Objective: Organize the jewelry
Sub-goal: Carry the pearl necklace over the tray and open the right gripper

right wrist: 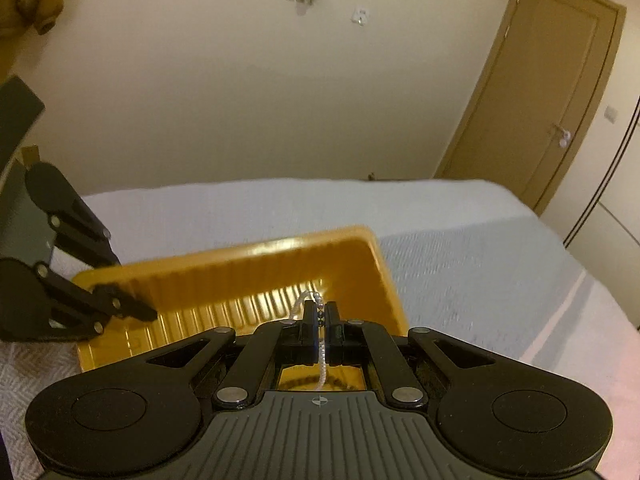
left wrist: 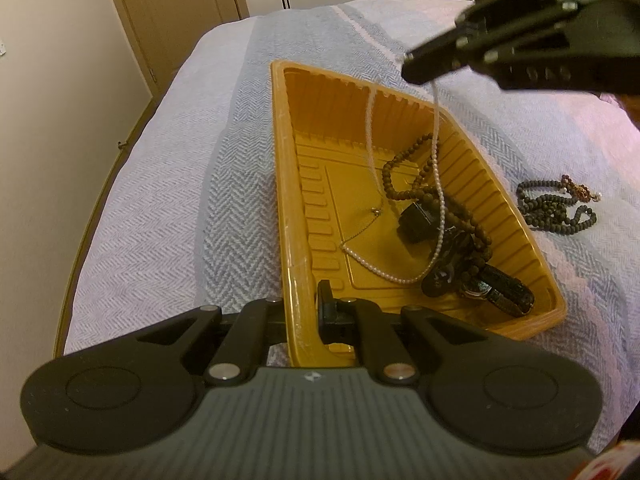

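Clamped on the near rim of the ribbed amber plastic tray [left wrist: 294, 216] to steady it on the bed, the left gripper [left wrist: 308, 312] anchors while the right gripper [right wrist: 320, 322], jaws pinching the white pearl-bead necklace [left wrist: 440, 184], dangles it over that tray, seemingly for lowering inside.

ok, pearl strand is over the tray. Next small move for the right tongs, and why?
Probably lower, then release: the right tongs pinch the pearl necklace, whose lower end already lies in the tray that the left tongs grip by its rim.
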### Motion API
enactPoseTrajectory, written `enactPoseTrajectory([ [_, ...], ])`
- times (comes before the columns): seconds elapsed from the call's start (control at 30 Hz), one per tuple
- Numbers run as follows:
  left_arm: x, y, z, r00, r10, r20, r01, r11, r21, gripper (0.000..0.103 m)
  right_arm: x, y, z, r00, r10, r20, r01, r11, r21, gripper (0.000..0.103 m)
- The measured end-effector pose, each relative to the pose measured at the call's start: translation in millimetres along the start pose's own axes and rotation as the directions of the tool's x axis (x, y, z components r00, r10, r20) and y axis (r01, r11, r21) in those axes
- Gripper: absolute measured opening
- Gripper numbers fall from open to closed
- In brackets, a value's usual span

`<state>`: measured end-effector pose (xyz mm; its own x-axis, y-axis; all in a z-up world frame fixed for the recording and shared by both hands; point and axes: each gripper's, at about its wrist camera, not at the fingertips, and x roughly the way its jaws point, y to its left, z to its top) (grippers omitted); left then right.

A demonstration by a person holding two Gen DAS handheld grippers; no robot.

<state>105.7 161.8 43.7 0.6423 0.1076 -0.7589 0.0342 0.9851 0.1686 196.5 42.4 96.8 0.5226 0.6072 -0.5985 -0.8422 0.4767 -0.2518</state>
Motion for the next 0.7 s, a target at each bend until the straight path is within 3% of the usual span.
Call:
enactPoseTrajectory([
  [0.43,0.3,0.7,-0.5,1.0,0.0,0.001,0.0,1.0,-0.001,0.005,-5.0,-4.0,-6.6,0.998,0.059,0.012,-0.059,0.997,0.055,0.003],
  [0.57,0.1,1.1,-0.8,1.0,-0.001,0.002,0.001,1.0,-0.002,0.005,-21.2,-13.1,-11.6,0.999,0.026,0.044,-0.031,0.994,0.105,0.005],
  [0.63,-0.5,1.4,-1.5,1.0,-0.001,0.004,0.001,1.0,-0.003,0.005,-35.2,-23.4,-20.6,0.998,-0.001,0.057,-0.008,0.988,0.157,0.017],
  [0.7,-0.9,1.7,-1.8,1.0,-0.001,0.004,0.001,1.0,-0.006,0.005,-52.1,-34.9,-36.1,0.997,-0.043,0.069,0.027,0.975,0.219,0.051],
])
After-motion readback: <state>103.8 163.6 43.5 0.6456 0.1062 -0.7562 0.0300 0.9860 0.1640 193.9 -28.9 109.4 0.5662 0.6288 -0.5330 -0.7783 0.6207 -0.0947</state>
